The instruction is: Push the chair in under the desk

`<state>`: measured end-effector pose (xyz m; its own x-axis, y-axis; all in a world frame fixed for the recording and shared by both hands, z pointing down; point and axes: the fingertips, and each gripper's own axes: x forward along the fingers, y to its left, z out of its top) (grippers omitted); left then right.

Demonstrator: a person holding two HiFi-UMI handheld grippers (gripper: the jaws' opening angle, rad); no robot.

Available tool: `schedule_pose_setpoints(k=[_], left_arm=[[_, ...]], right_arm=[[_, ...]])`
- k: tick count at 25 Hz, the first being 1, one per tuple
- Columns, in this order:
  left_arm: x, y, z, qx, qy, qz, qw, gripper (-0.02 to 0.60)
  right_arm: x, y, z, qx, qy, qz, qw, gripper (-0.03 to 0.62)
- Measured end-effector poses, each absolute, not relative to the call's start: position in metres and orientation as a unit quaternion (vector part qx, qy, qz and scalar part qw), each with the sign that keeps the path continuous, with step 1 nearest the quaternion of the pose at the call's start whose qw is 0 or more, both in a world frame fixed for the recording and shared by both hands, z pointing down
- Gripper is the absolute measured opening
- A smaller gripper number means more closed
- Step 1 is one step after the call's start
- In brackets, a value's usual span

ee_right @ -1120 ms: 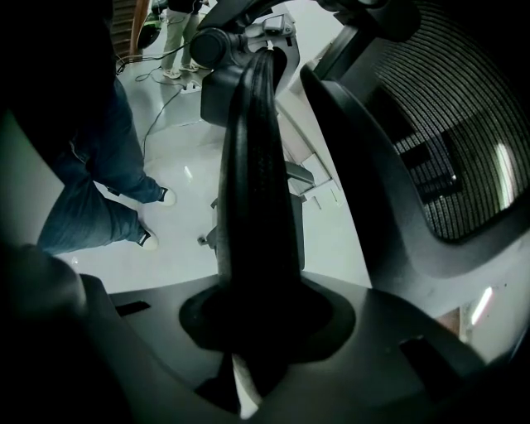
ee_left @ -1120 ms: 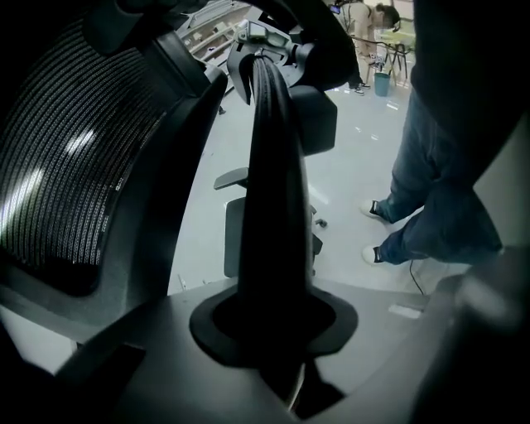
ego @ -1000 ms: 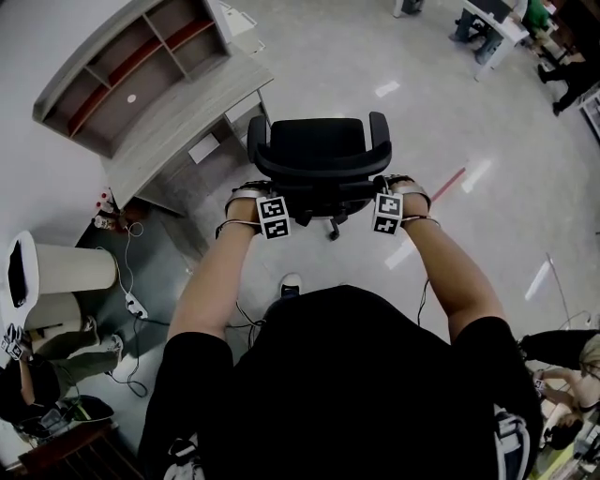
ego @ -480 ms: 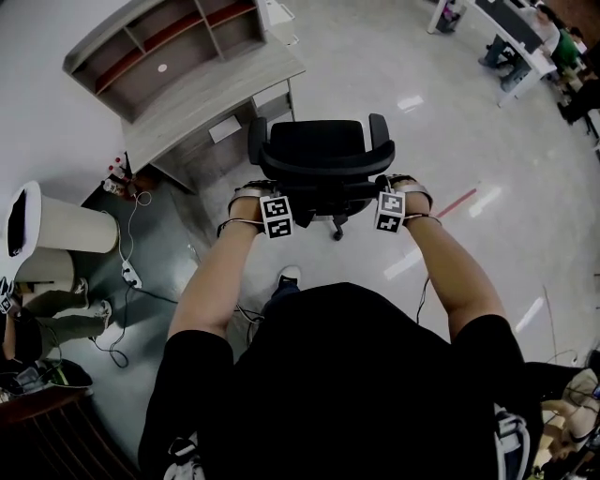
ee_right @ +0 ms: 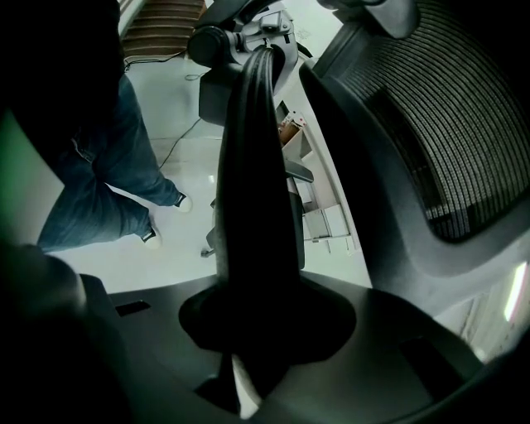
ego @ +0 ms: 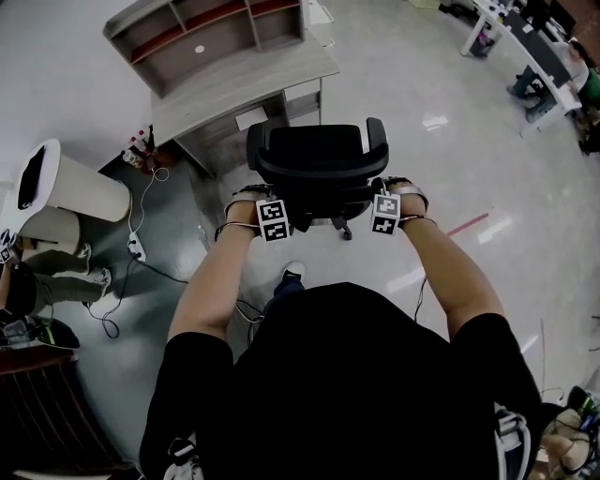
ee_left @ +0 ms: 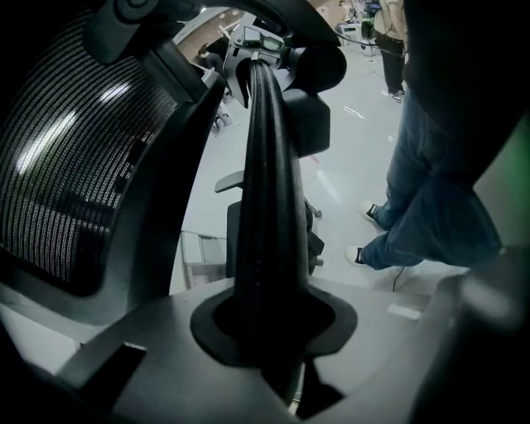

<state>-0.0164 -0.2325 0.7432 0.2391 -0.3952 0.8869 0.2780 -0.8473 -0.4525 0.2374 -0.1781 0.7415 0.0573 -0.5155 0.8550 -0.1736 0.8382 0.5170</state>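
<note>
Well, the only print on show is the pair of black-and-white square markers, one on the cube of the left gripper (ego: 273,216) and one on the cube of the right gripper (ego: 385,212). They are block patterns, not letters.

The person stands right behind the black chair (ego: 319,155) with both bare forearms (ego: 220,281) reaching forward and slightly outward, elbows bent and wrists about level. The grippers sit at the two upper corners of the chair's back, left and right.

In the left gripper view the jaws are clamped on the back's thin black rim (ee_left: 267,207). It runs straight up out of the grip, with the mesh panel (ee_left: 74,166) off to the left. The right gripper view shows the same thing mirrored. Its jaws are pinched on the rim (ee_right: 257,190), and the mesh (ee_right: 447,124) lies to the right. Blue jeans (ee_left: 431,207) and a pale shoe (ee_left: 368,213) show past the left gripper.

The chair stands on the shiny pale floor (ego: 450,141), with its seat and armrests pointing away from the person. It is just in front of the near right corner of the grey desk (ego: 244,84), and its seat is not under the top. The desk carries an open shelf unit (ego: 211,28) along its back.

To the left a white cylindrical bin (ego: 70,192) stands near a power strip (ego: 138,247) with trailing cables. A short red line (ego: 469,224) marks the floor to the right of the chair.
</note>
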Motion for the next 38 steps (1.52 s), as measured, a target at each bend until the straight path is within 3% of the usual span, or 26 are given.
schedule_pose_setpoints(k=[24,38], left_arm=[[-0.188,-0.242,0.744,-0.721,0.14,-0.652,0.188,0.074],[-0.239,-0.267,0.747,-0.717,0.15,-0.658,0.174,0.077]], right_arm=[[0.072,-0.255,0.742,0.16,-0.705,-0.212,0.657,0.095],[0.021,-0.285,0.744,0.155,-0.708,-0.22,0.653,0.095]])
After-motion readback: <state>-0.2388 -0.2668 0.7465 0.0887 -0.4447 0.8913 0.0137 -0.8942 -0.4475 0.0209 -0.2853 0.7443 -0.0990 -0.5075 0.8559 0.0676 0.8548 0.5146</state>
